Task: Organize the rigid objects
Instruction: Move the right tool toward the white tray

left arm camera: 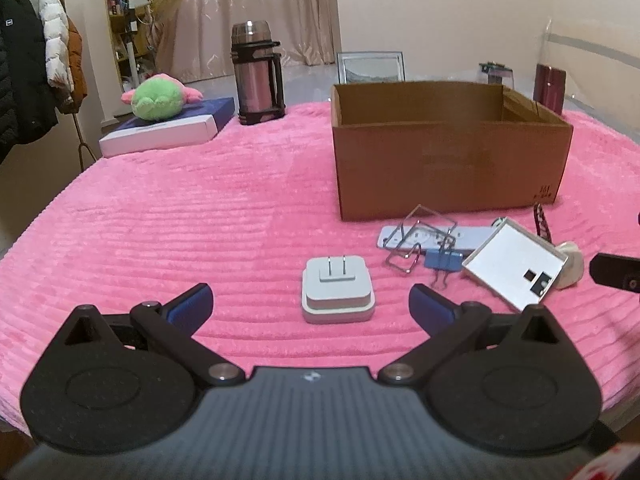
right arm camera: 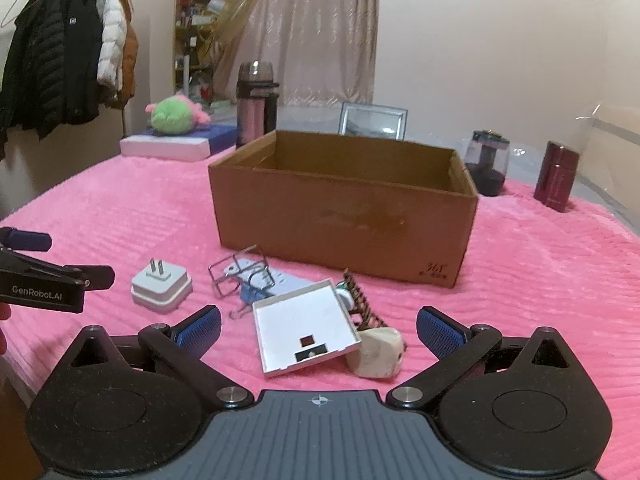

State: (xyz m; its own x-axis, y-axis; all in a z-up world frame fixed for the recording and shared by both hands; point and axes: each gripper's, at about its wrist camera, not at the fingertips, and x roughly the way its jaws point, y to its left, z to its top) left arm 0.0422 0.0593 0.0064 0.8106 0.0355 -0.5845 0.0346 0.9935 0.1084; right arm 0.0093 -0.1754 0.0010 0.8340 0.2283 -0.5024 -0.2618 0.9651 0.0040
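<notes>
A white plug adapter (left arm camera: pixel 338 294) with its prongs up lies on the pink cover, straight ahead of my open left gripper (left arm camera: pixel 310 306). To its right sit wire clip handles (left arm camera: pixel 420 240), a blue binder clip (left arm camera: pixel 442 261), a pale blue strip (left arm camera: pixel 432 237), a white square tray (left arm camera: pixel 516 262) and a cream lump (left arm camera: pixel 570 266). My right gripper (right arm camera: pixel 318 330) is open, with the white tray (right arm camera: pixel 302 330) and the cream lump (right arm camera: pixel 376 354) lying between its fingers. A braided cord (right arm camera: pixel 362 306) lies behind them. The open cardboard box (right arm camera: pixel 344 204) stands beyond the pile.
A steel flask (left arm camera: pixel 258 72), a plush toy (left arm camera: pixel 160 98) on a flat blue-white box (left arm camera: pixel 168 130), a picture frame (left arm camera: pixel 370 66), a dark jar (right arm camera: pixel 486 162) and a maroon container (right arm camera: pixel 556 176) line the far side. A coat rack (right arm camera: pixel 68 52) stands left.
</notes>
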